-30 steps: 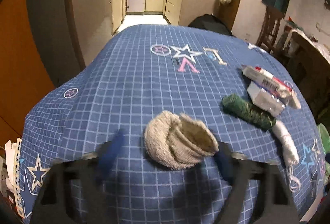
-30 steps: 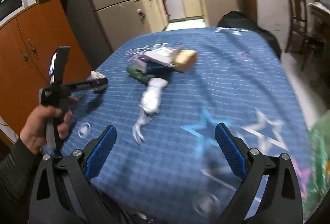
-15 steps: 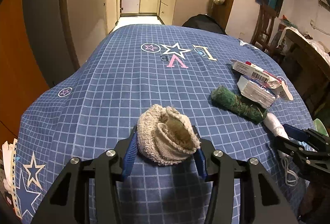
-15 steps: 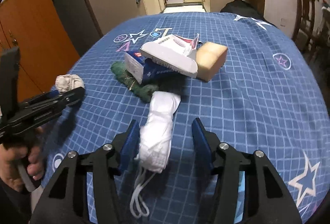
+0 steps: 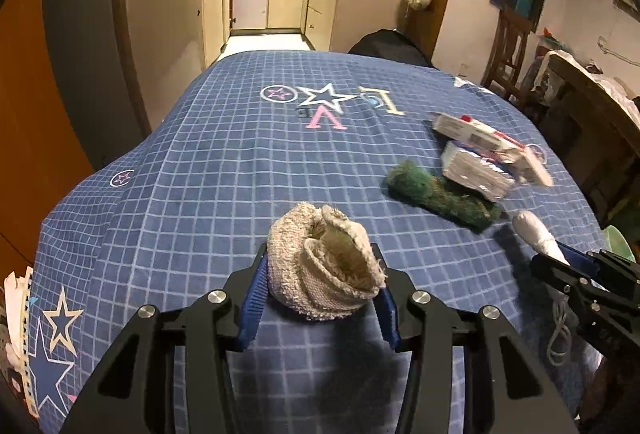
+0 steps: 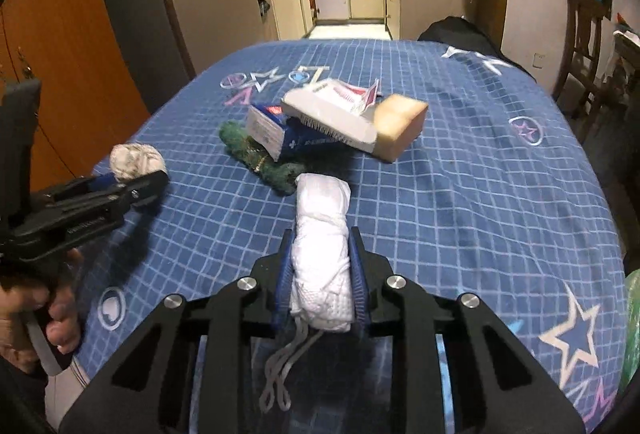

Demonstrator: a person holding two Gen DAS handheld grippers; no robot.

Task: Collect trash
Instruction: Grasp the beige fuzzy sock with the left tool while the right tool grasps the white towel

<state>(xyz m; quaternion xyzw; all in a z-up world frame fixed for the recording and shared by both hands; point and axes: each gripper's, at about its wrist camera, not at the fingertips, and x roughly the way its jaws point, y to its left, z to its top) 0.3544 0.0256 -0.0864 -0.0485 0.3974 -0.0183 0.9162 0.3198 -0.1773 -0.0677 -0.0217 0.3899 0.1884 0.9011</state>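
A crumpled beige cloth (image 5: 320,266) lies near the front of the blue checked tablecloth (image 5: 240,162). My left gripper (image 5: 319,294) is shut on it, with a pad pressed against each side. The right wrist view shows the same cloth (image 6: 136,160) at the left gripper's (image 6: 132,186) tip. My right gripper (image 6: 320,274) is shut on a white rolled mask (image 6: 322,218), whose ear loops trail underneath. From the left wrist view, the mask (image 5: 534,232) and right gripper (image 5: 560,262) appear at the right edge.
Behind the mask lie a green scouring pad (image 6: 260,162), a blue-and-white box (image 6: 280,134), a torn white carton (image 6: 332,110) and a yellow sponge (image 6: 400,126). A hand (image 6: 60,314) holds the left gripper. An orange cabinet (image 6: 72,54) stands left, a chair (image 6: 584,46) right.
The left jaws closed from wide apart onto the beige cloth. The right gripper moved forward over the white mask and closed on it.
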